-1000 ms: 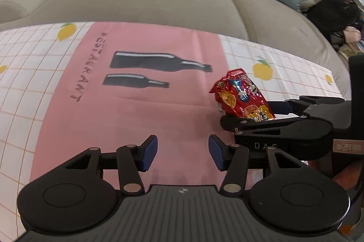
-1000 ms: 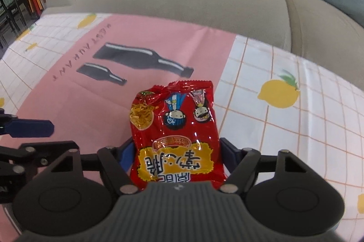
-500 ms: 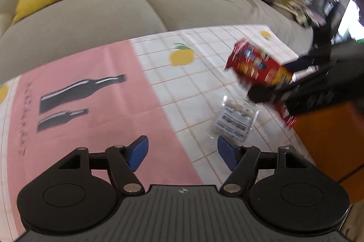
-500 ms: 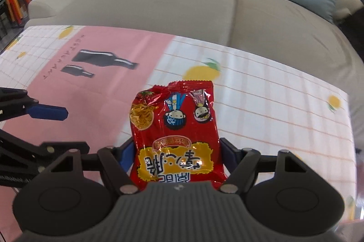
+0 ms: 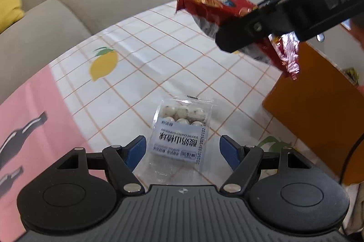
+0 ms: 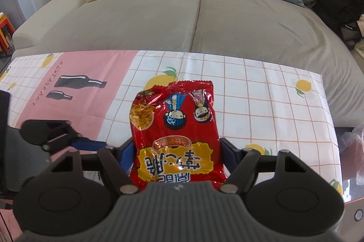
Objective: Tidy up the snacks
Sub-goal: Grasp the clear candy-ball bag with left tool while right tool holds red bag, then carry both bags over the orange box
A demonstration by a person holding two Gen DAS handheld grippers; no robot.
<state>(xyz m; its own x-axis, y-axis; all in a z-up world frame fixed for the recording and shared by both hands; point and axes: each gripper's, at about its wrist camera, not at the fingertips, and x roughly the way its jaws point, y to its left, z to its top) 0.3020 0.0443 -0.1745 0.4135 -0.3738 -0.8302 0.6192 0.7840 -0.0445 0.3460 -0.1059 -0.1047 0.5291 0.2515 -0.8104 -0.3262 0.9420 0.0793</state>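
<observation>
My right gripper (image 6: 176,153) is shut on a red snack bag (image 6: 175,128) with cartoon faces and holds it in the air above the table. In the left wrist view the same red bag (image 5: 216,7) hangs high at the right, clamped by the right gripper (image 5: 261,26). My left gripper (image 5: 183,151) is open and empty, low over the table. A clear packet of white round sweets (image 5: 182,128) with a white label lies flat on the tablecloth between its blue fingertips (image 5: 136,149).
The table carries a pink and white checked cloth (image 6: 250,92) with lemons and bottle prints. An orange box (image 5: 314,105) stands at the table's right side. A grey sofa (image 6: 182,21) with yellow and blue cushions is behind the table.
The left gripper has swung right and come over the clear sweets packet. The right gripper has lifted the red bag higher and moved right.
</observation>
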